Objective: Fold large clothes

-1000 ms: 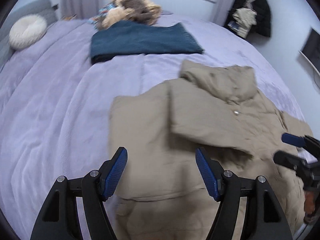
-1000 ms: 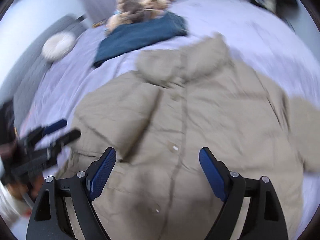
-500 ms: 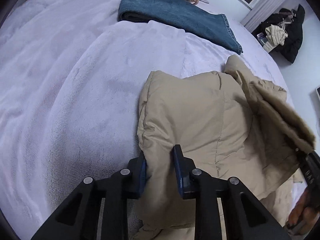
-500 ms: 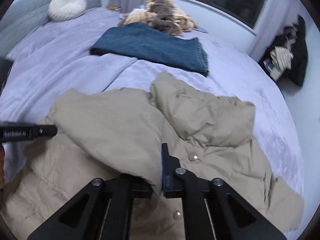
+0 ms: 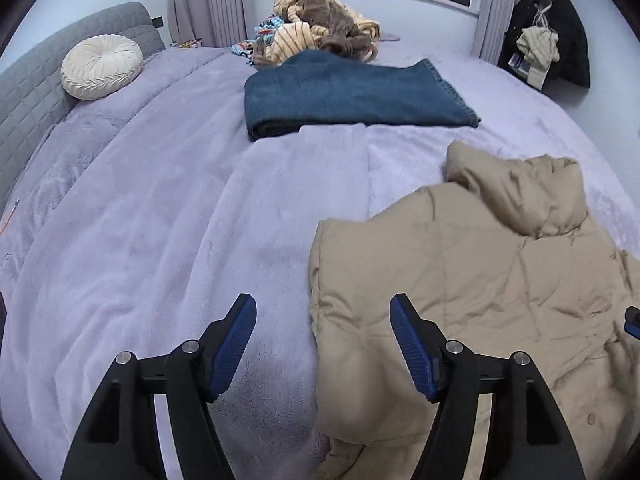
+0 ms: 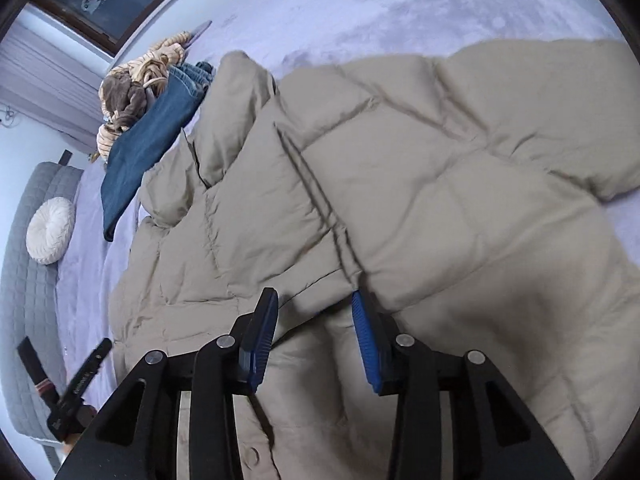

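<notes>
Released since the previous half-second: both grippers, formerly clamped on fabric, now stand with jaws spread and nothing held. Left gripper hovers over the lavender plush bedspread beside the jacket's folded edge. Beige quilted puffer jacket lies partly folded on the bed; right gripper straddles its hem fold.

The right gripper hangs with jaws apart over a folded edge of the puffy beige quilted jacket, spread on the lilac fleece bedspread.
</notes>
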A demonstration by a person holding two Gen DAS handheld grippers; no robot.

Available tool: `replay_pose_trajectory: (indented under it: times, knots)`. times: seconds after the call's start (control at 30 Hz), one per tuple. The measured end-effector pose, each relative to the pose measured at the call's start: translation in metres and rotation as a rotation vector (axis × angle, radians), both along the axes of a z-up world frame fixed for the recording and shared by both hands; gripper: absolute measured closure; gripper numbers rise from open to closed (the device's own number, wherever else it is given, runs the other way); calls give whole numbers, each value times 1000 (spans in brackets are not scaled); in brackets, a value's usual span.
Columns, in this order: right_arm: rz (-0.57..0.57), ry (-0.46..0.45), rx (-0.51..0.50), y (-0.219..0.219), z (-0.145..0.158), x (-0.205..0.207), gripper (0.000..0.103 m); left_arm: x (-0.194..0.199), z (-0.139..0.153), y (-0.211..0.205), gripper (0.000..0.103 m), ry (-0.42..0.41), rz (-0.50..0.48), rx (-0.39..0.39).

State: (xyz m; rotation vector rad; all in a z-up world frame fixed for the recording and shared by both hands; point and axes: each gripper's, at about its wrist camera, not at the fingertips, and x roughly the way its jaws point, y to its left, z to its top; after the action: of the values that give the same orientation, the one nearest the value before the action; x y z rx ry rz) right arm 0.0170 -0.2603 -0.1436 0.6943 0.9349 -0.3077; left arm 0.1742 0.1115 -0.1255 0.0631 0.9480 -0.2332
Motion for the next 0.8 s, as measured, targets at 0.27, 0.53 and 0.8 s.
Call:
replay_pose_trajectory:
  times: [0.27,0.53,0.8]
  knots:
    - [254,35,-128,28,-12,68,84,17,-48,-38,33,113,-72,20]
    - [268,101,-103,28,-48,57,96,10,-70,-48,32,100,-68,76]
    - [207,72,40,-2,-30,21,91,-8,-36,-59,32,85,-63,132]
